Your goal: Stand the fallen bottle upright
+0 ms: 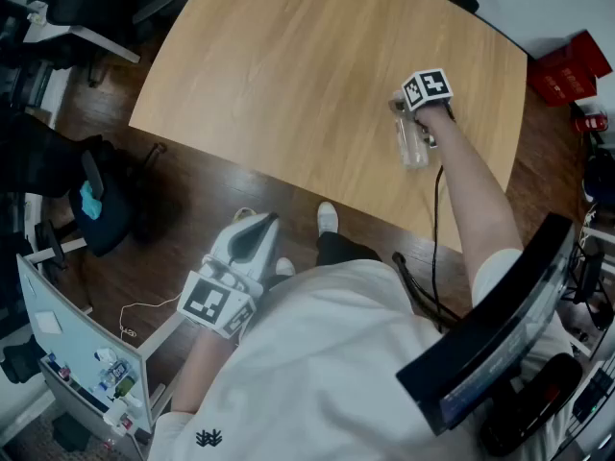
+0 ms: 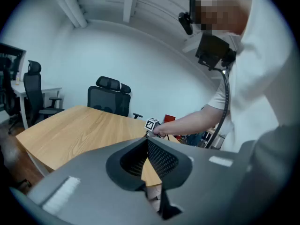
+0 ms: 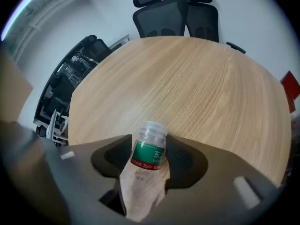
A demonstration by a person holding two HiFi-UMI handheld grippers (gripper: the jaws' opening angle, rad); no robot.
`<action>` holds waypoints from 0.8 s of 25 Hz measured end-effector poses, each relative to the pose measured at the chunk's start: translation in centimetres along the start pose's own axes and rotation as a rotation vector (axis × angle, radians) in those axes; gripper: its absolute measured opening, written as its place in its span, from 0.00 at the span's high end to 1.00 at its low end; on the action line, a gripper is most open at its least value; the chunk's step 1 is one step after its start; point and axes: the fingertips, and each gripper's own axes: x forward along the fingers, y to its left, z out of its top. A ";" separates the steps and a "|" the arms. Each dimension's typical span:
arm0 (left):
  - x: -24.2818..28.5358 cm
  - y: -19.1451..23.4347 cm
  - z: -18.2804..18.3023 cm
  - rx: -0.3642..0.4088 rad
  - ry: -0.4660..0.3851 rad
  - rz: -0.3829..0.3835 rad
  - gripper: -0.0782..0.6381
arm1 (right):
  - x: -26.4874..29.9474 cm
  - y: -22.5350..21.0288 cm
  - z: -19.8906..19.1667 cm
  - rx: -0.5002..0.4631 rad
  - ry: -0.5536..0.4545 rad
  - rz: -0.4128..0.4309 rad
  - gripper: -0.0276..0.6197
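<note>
A clear plastic bottle (image 1: pixel 413 142) with a green label (image 3: pixel 148 154) is on the light wooden table (image 1: pixel 307 75), near its right front edge. My right gripper (image 1: pixel 411 113) reaches steeply down over it and is shut on the bottle (image 3: pixel 143 177). The bottle sits lengthwise between the pads, and its cap (image 3: pixel 152 128) pokes out past the fingertips toward the tabletop. My left gripper (image 1: pixel 264 221) hangs low beside the person's body, off the table over the floor. Its jaws are shut with nothing in them (image 2: pixel 147 137).
Black office chairs (image 3: pixel 176 11) stand at the table's far side. A red box (image 1: pixel 569 68) sits on the floor to the right, and a dark bag (image 1: pixel 101 205) and a desk with small items (image 1: pixel 86 363) are to the left. A chair back (image 1: pixel 500 325) is behind the person.
</note>
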 end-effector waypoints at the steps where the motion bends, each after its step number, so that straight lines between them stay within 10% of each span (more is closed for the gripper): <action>1: 0.0 0.4 0.2 0.000 -0.001 0.004 0.89 | -0.9 0.1 0.7 0.004 -0.061 0.009 0.62; 10: 3.3 -0.5 2.2 0.058 0.017 -0.063 0.89 | -17.7 0.9 4.1 -0.257 -0.971 -0.098 0.65; 20: 5.1 -3.1 2.7 0.123 0.078 -0.167 0.89 | -20.3 2.2 -2.8 -0.169 -1.264 -0.252 0.65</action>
